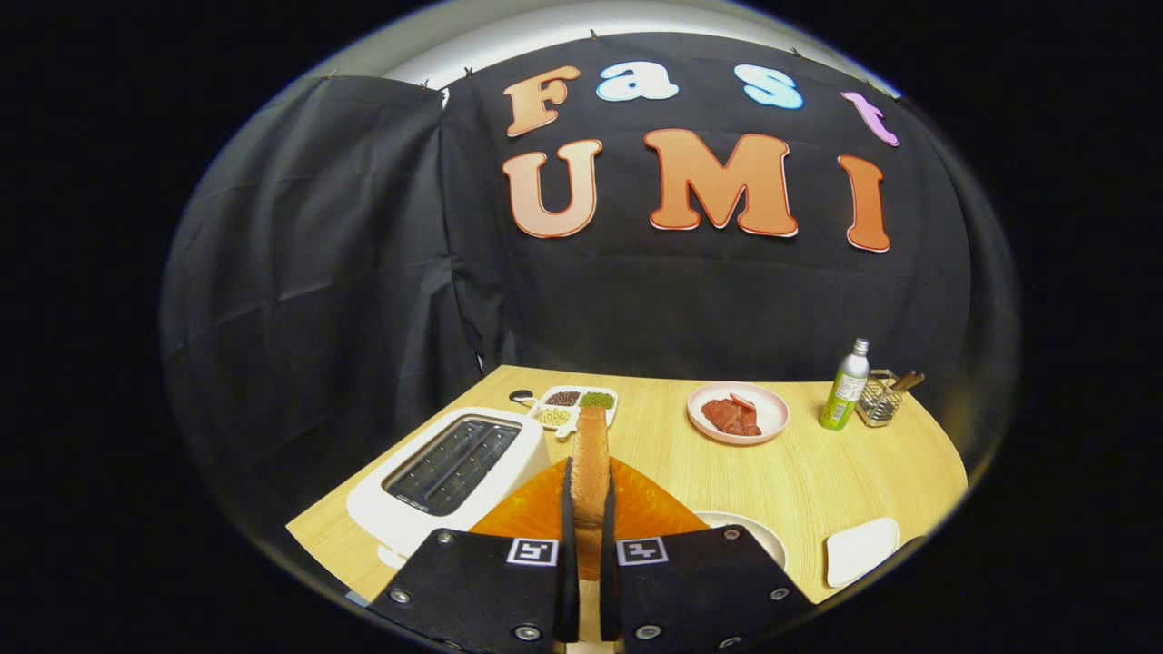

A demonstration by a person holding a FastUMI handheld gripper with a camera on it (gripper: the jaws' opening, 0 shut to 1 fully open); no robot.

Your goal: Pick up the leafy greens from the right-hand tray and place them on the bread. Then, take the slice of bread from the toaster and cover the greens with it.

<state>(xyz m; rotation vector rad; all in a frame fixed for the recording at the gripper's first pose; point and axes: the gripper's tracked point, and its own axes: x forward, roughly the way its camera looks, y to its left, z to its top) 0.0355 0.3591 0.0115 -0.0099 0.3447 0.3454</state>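
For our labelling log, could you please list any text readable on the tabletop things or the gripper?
Green bottle: label print too small to read.
Gripper, shut on the bread slice: two square coded markers, no words.
Toaster: no text visible.

The gripper (pixel 588 536) is shut tight on the bread slice (pixel 591 463). Room to the left is blocked by the toaster (pixel 454 472). Open table (pixel 818 472) is seen right, before the pink plate (pixel 738 411) and bottle (pixel 845 386).
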